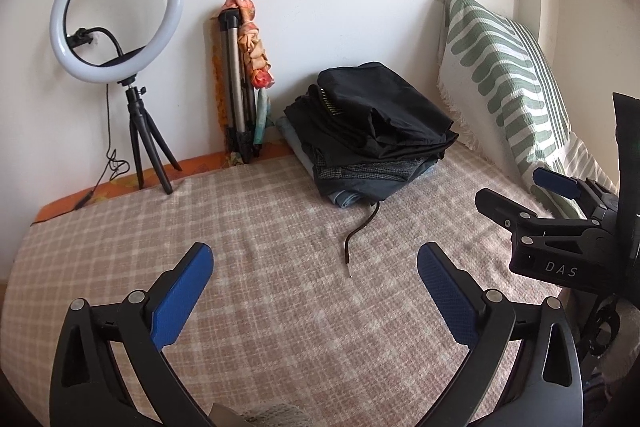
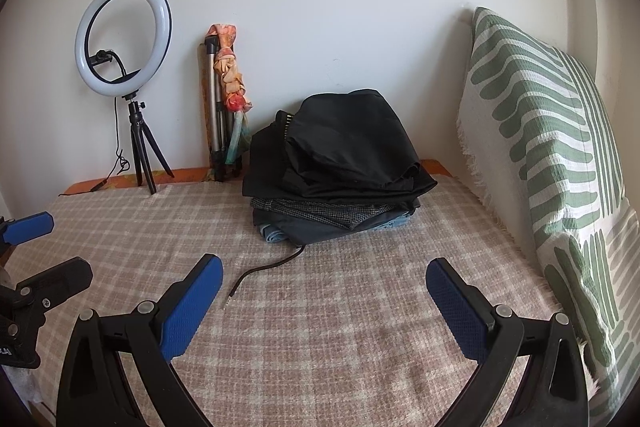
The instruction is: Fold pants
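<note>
A lit ring light (image 1: 116, 11) on a small black tripod (image 1: 146, 143) stands at the far left corner of a bed (image 1: 260, 247) covered in a pink-and-cream checked blanket, its cable trailing down to the orange edge of the mattress. Just to its right, a folded silver tripod (image 1: 236, 87) leans against the white wall with a flowered cloth (image 1: 252, 43) draped over it.

Along the far edge of the bed, right of centre, sits a stack of folded pants (image 1: 368, 123): black pairs on top, a grey checked one beneath, denim at the bottom. A dark drawstring (image 1: 360, 231) runs out from under the stack toward the near side and lies on the blanket.

At the right edge of the bed, a green-and-white patterned cushion (image 2: 548, 155) stands propped against the wall.

Over the near part of the bed, the left gripper (image 1: 316, 259) hangs with its blue-padded jaws spread wide and nothing between them. The right gripper (image 2: 324, 271), just beside it, likewise has its jaws well apart, with only blanket between them. Neither touches the stack.
</note>
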A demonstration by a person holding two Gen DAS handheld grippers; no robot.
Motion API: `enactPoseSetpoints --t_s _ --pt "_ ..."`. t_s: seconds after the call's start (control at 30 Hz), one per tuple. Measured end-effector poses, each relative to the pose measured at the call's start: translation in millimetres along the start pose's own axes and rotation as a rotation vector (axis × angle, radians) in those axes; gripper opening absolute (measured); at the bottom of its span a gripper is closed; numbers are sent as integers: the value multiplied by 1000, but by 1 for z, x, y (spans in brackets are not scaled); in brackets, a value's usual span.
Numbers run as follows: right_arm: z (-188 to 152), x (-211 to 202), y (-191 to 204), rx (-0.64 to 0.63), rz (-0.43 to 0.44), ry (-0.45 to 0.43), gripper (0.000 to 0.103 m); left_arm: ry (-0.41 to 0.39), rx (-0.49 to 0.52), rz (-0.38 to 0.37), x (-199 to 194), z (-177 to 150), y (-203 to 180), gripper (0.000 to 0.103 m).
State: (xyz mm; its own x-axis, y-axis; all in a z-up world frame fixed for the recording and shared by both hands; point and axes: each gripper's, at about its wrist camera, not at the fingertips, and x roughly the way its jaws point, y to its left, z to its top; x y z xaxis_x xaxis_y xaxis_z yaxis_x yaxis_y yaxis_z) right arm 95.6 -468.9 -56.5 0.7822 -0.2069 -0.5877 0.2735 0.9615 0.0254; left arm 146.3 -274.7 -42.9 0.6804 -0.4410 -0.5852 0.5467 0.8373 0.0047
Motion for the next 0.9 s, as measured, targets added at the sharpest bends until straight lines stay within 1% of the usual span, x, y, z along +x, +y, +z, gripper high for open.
enactPoseSetpoints --t_s 0.1,0.2,0.9 --pt "0 0 0 -2 0 -1 103 3 8 0 1 0 -1 102" --pt "0 -1 0 2 1 0 103 11 -6 -8 1 0 0 102" --pt "-1 -2 3 2 8 5 103 10 -11 -10 1 0 0 102"
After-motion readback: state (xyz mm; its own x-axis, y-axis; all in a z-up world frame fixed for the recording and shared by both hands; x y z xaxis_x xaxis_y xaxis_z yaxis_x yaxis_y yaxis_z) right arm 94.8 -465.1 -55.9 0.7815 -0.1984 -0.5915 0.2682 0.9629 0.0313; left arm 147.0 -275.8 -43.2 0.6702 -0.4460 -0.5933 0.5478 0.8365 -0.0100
